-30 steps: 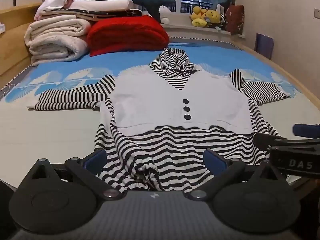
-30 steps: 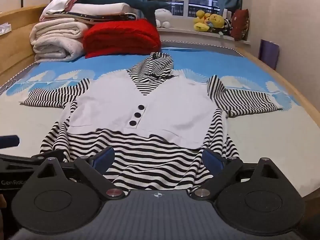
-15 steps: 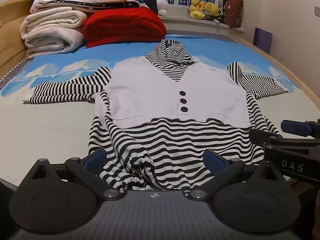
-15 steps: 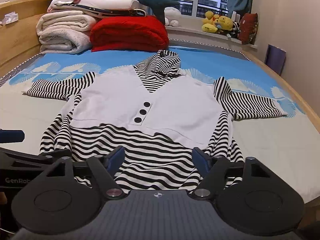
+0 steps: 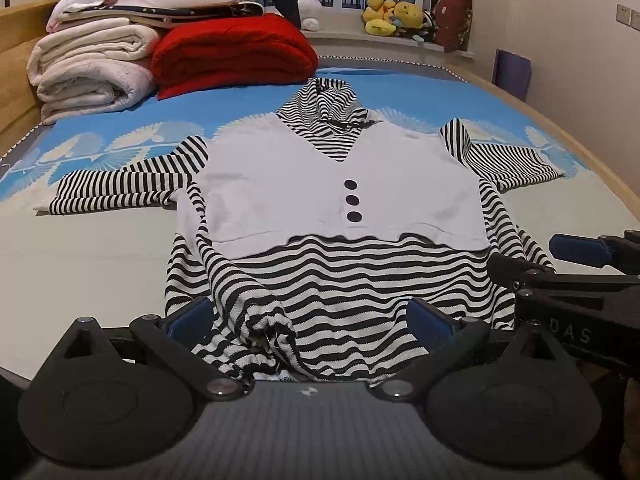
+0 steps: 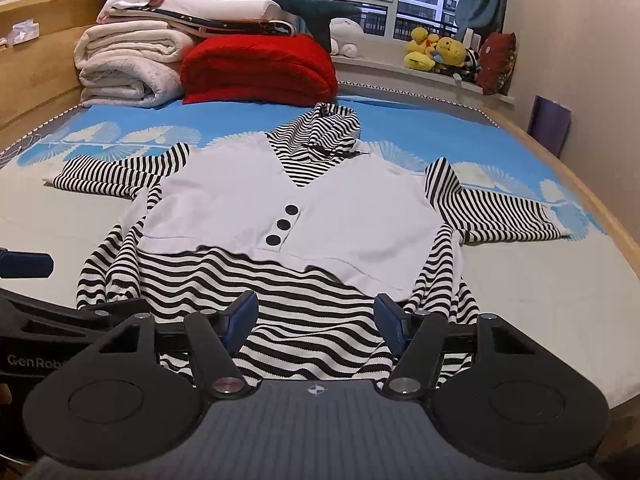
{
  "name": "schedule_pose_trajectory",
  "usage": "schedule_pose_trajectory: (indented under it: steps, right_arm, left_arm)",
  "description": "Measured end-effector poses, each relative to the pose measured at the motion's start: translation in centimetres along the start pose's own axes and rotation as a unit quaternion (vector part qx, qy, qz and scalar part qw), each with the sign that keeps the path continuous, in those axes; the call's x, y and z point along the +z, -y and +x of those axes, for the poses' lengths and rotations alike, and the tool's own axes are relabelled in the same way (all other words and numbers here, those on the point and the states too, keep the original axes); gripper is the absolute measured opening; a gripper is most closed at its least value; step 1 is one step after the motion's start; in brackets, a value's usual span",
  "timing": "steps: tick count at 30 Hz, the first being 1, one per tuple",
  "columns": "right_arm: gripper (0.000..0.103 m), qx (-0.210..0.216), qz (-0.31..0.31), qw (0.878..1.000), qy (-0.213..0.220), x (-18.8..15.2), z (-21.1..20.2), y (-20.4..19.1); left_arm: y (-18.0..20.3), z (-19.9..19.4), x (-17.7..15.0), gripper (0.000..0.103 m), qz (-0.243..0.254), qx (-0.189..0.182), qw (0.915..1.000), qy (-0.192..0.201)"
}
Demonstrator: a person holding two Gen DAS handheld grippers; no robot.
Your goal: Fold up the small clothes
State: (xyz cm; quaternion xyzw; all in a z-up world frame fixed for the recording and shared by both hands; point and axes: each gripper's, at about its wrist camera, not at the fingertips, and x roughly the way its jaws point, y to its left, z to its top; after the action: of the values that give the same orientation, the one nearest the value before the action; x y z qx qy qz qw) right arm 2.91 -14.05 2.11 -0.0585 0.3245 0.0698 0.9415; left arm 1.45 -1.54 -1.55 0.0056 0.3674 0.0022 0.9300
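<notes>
A black-and-white striped top (image 5: 340, 184) with a white vest front and three black buttons lies face up on the bed, sleeves spread out to both sides. One sleeve cuff (image 5: 268, 328) is bunched over the hem at the near left. My left gripper (image 5: 310, 316) is open wide over the near hem, the bunched cuff between its jaws. My right gripper (image 6: 317, 314) hovers over the near right part of the top (image 6: 320, 208); its jaws are closing with striped hem fabric between them, and the pads do not press on it.
Folded white blankets (image 5: 92, 68) and a red blanket (image 5: 236, 52) are stacked at the head of the bed. Plush toys (image 6: 440, 56) sit on the window sill. A wooden bed frame (image 6: 592, 200) runs along the right edge, and a purple object (image 6: 548, 124) leans on the wall.
The right gripper's jaws have come closer together over the hem. The left gripper's jaws stay wide, and the top lies as before.
</notes>
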Motion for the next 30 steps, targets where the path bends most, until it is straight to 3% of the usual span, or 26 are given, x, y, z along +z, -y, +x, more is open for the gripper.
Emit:
schedule_pose_trajectory:
  steps: [30]
  right_arm:
    - [0.066, 0.004, 0.004, 1.000, -0.006, 0.04, 0.14, 0.07]
  left_arm:
    - [0.04, 0.24, 0.08, 0.102, -0.002, -0.001, 1.0000, -0.006]
